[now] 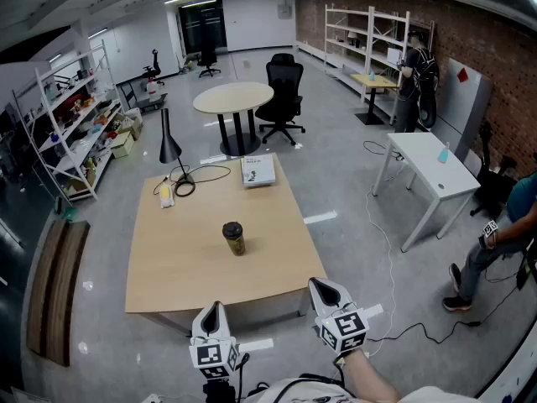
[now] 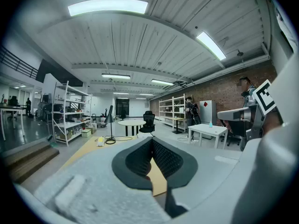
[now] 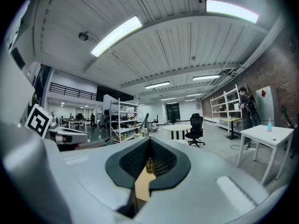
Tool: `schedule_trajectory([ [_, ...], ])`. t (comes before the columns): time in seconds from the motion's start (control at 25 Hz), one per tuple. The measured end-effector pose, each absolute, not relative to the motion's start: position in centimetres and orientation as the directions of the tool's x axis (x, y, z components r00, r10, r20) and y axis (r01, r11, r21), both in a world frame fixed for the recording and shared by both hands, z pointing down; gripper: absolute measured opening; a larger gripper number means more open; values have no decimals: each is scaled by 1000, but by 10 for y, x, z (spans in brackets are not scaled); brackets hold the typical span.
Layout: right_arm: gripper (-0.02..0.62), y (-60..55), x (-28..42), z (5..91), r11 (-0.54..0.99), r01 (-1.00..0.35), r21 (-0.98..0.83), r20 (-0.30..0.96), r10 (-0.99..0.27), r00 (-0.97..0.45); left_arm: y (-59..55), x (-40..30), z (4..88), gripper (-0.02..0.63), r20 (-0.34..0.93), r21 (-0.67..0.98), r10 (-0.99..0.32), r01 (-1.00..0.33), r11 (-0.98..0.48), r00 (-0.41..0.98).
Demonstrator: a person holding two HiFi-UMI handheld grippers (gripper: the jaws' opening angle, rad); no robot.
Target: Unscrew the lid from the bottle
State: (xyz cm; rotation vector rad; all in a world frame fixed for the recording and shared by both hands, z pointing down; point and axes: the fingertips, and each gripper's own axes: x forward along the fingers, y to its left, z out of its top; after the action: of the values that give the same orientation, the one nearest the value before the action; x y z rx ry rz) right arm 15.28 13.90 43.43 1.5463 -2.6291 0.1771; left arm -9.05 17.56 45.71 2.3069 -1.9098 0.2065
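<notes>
A small bottle [image 1: 234,238] with a dark lid and a yellow-brown body stands upright near the middle of the wooden table [image 1: 168,267]. Both grippers hang off the table's near edge, well short of the bottle. My left gripper [image 1: 211,309] is shut and holds nothing; in its own view the left gripper [image 2: 152,141] points over the table. My right gripper [image 1: 321,288] is shut and empty too. Through the right gripper [image 3: 149,146] jaws the bottle [image 3: 149,165] shows far off, small and upright.
At the table's far end lie a black desk lamp [image 1: 170,147] with a coiled cable, a small yellow-white object [image 1: 166,196] and a book [image 1: 258,170]. Beyond stand a round table [image 1: 234,99] and an office chair [image 1: 283,95]. A seated person [image 1: 495,242] is at the right.
</notes>
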Motion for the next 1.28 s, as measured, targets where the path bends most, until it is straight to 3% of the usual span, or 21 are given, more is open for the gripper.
schedule_trajectory([
  [0.72, 6, 143, 193, 431, 542, -829, -137, 35, -834, -551, 149, -53, 483, 12, 202, 42, -949, -970, -240, 244],
  [1.0, 6, 125, 214, 434, 543, -820, -183, 36, -829, -558, 108, -46, 540, 350, 305, 33, -914, -962, -270, 267],
  [1.12, 6, 103, 205, 429, 560, -809, -176, 35, -818, -574, 77, -50, 585, 586, 412, -12, -870, -954, -301, 270],
  [1.28, 6, 64, 182, 426, 587, -798, -139, 54, -800, -598, 17, -60, 643, 601, 477, -41, -837, -944, -326, 268],
])
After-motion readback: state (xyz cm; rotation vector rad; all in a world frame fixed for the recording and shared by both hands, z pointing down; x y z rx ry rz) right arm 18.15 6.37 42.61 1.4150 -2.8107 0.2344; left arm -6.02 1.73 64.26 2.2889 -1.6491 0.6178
